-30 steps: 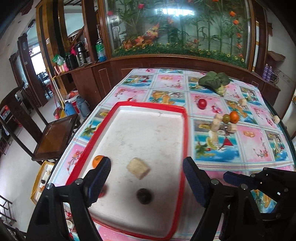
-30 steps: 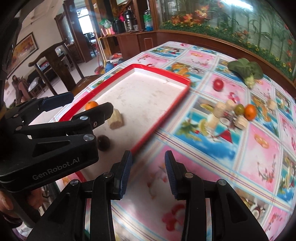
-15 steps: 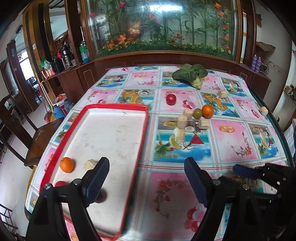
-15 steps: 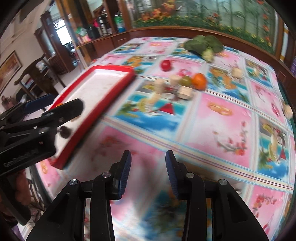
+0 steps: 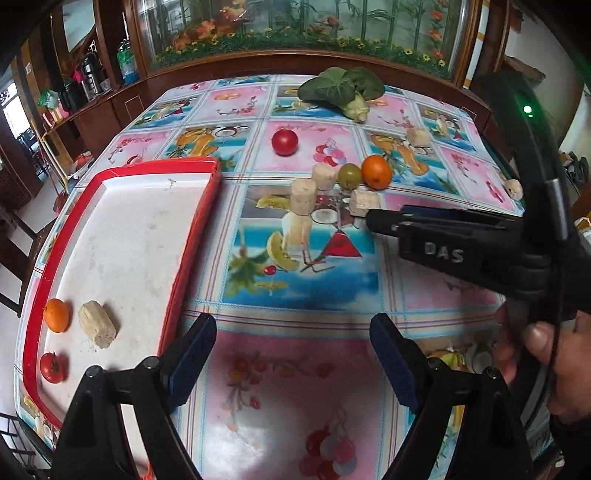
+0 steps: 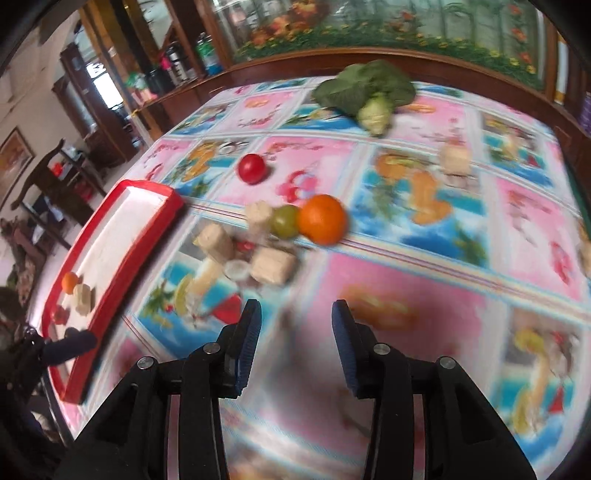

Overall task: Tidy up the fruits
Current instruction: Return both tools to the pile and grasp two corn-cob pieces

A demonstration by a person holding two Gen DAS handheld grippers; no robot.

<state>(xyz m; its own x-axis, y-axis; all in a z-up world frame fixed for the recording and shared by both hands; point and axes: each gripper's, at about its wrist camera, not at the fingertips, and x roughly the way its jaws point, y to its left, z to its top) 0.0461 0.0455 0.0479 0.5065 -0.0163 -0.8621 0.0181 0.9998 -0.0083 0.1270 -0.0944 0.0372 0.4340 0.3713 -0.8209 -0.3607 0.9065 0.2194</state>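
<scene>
A red-rimmed white tray (image 5: 199, 206) lies at the table's left and holds an orange (image 5: 56, 315), a beige chunk (image 5: 98, 324) and a tomato (image 5: 51, 367). On the cloth to its right sit a red tomato (image 5: 284, 143), an orange (image 5: 376, 171), a green fruit (image 5: 349, 175) and several beige chunks (image 5: 303, 191). My left gripper (image 5: 291, 354) is open and empty over the near cloth. My right gripper (image 6: 295, 332) is open and empty, just short of the fruit cluster (image 6: 321, 219); it also shows in the left wrist view (image 5: 436, 236).
A leafy green vegetable (image 5: 341, 88) lies at the table's far side. More beige chunks (image 5: 419, 136) sit at the right, one near the edge (image 5: 514, 189). A wooden cabinet with a fish tank (image 5: 295, 33) runs behind the table. A chair (image 6: 55, 173) stands at the left.
Both grippers have swung right, away from the tray toward the fruit cluster. The right gripper has moved forward, close to the orange and chunks. Both stay open and empty.
</scene>
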